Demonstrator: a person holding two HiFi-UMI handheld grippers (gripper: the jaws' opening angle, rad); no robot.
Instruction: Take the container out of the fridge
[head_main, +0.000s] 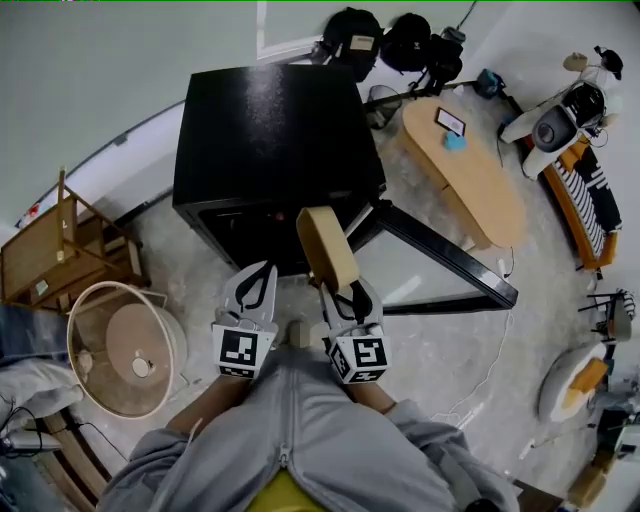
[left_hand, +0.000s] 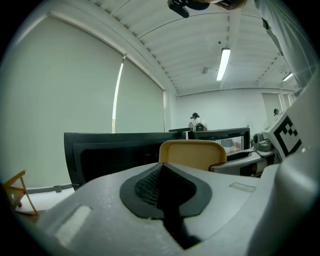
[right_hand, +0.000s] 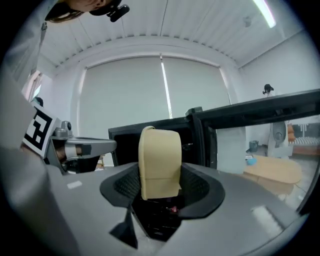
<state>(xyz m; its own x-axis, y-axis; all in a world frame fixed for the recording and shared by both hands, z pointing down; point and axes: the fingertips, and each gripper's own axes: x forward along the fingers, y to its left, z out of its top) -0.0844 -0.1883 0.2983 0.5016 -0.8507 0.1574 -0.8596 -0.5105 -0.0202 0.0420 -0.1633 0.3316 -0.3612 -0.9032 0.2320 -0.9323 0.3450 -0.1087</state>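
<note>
At our nine o'clock a wooden rack (head_main: 60, 250) stands by the wall. A round white fan (head_main: 125, 345) lies on the floor at eight o'clock.

Our left gripper (head_main: 262, 272) hangs at about eleven o'clock from our lap. Its jaws are pressed together with nothing between them. In the left gripper view the pads meet along one dark seam (left_hand: 161, 172), and the container (left_hand: 192, 152) shows past them at one o'clock.

The black fridge (head_main: 270, 140) sits at twelve o'clock, its front open toward us.

Just right of the left gripper, our right gripper (head_main: 340, 290) is clamped on the lower end of the tan container (head_main: 326, 245). The container stands up out of the jaws and leans toward eleven o'clock, in front of the fridge's open front and touching no shelf. In the right gripper view both pads press its sides (right_hand: 160, 160), with the dark fridge interior behind it.

The glass fridge door (head_main: 440, 260) is swung out to three o'clock. A wooden table (head_main: 470, 175) lies beyond at two o'clock.
</note>
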